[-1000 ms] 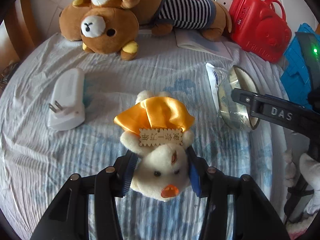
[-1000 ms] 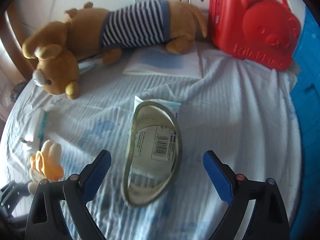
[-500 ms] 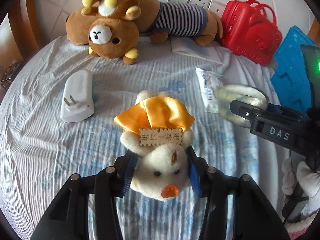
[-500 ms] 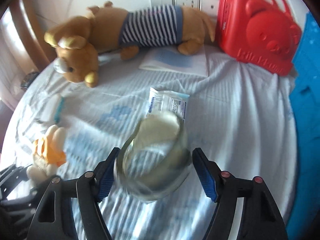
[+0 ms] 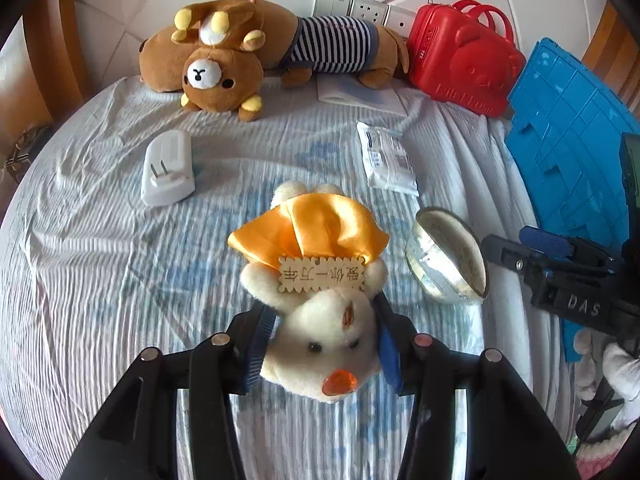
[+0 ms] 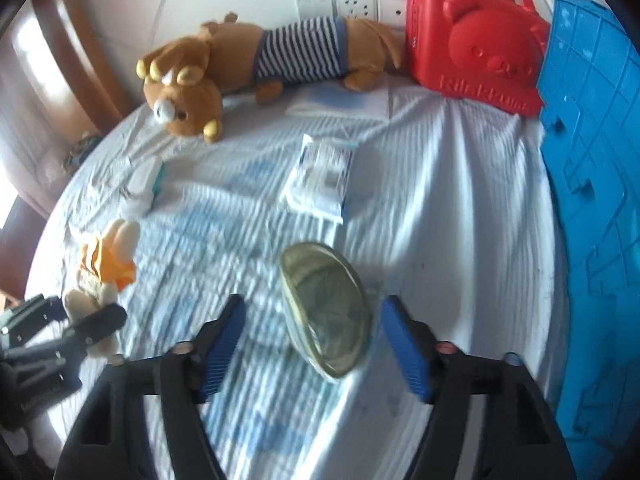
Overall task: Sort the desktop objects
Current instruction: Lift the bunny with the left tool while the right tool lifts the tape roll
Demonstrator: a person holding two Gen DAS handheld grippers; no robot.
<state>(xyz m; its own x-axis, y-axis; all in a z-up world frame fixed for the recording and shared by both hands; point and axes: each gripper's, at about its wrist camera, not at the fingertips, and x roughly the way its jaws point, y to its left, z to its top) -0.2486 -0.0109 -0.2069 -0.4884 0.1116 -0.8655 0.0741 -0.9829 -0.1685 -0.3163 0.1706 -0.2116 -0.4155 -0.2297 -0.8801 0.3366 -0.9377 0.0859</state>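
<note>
A small white plush toy (image 5: pixel 320 344) with an orange cape and a wooden tag hangs head-first above the striped sheet, with my left gripper (image 5: pixel 322 320) shut on its head. The same toy (image 6: pixel 106 268) shows at the left edge of the right wrist view. A round, shallow silver tin (image 6: pixel 326 316) stands tilted on its edge between the blue pads of my right gripper (image 6: pixel 314 340). Those jaws are opening, and there is a gap between the left pad and the tin. In the left wrist view the tin (image 5: pixel 446 258) sits just left of the right gripper (image 5: pixel 552 248).
Two brown plush bears (image 5: pixel 224 80) and a striped one lie at the back by the wall sockets. A red bear-shaped case (image 5: pixel 460 64) stands back right, beside a blue plastic crate (image 5: pixel 572 152). A white plug adapter (image 5: pixel 168 168), a white packet (image 5: pixel 386 158) and a booklet (image 5: pixel 360 94) lie on the sheet.
Both grippers have risen and pulled back from the bed. The left still carries the toy. The right closed round the tin, dragged it off the packet, then widened its jaws.
</note>
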